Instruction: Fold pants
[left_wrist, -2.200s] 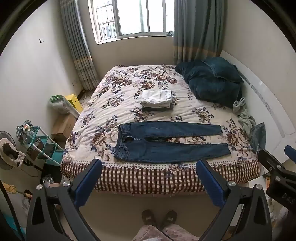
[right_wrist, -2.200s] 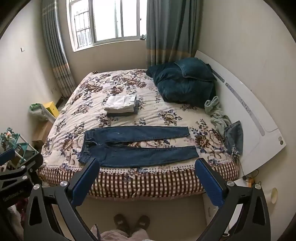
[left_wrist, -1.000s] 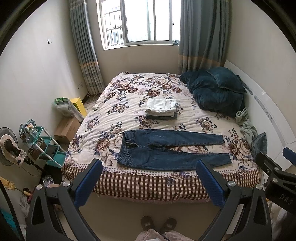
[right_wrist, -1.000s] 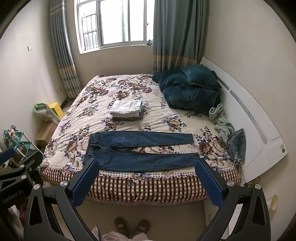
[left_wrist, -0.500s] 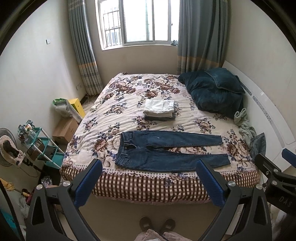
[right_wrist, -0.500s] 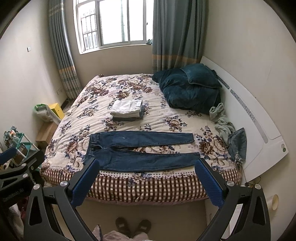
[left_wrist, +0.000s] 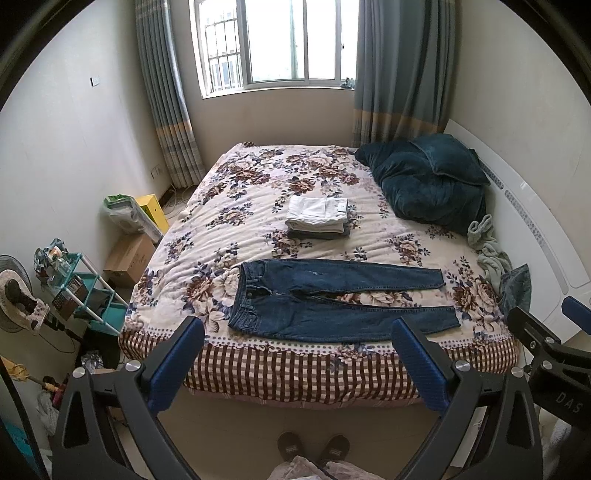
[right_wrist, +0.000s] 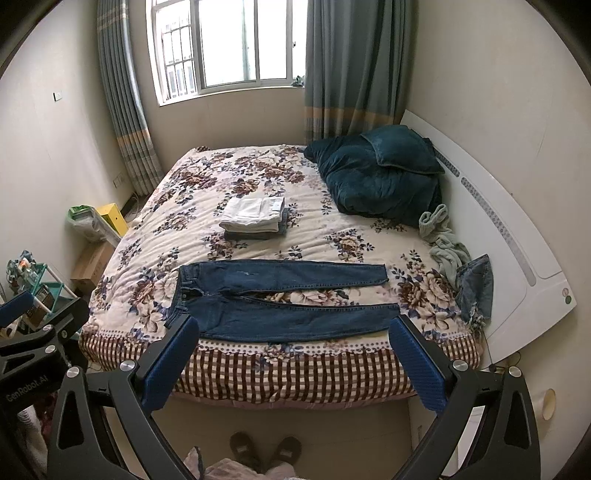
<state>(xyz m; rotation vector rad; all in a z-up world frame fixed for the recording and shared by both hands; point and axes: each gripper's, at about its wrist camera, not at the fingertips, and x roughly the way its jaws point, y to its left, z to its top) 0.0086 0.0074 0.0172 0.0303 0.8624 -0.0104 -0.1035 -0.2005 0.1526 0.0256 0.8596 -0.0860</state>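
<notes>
Dark blue jeans (left_wrist: 332, 299) lie flat on the floral bed near its front edge, waistband to the left, legs spread to the right. They also show in the right wrist view (right_wrist: 280, 295). My left gripper (left_wrist: 295, 350) is open and empty, held high above the floor in front of the bed. My right gripper (right_wrist: 291, 354) is open and empty at the same distance. Neither touches the jeans.
A stack of folded light and grey pants (left_wrist: 317, 218) sits mid-bed. A dark teal blanket and pillow (left_wrist: 424, 181) lie at the back right. Loose clothes (left_wrist: 495, 262) lie by the white headboard. A teal shelf rack (left_wrist: 74, 291) and boxes stand at left.
Both grippers tilted up and back a little and then settled. The jeans have not moved. Both grippers stay open.
</notes>
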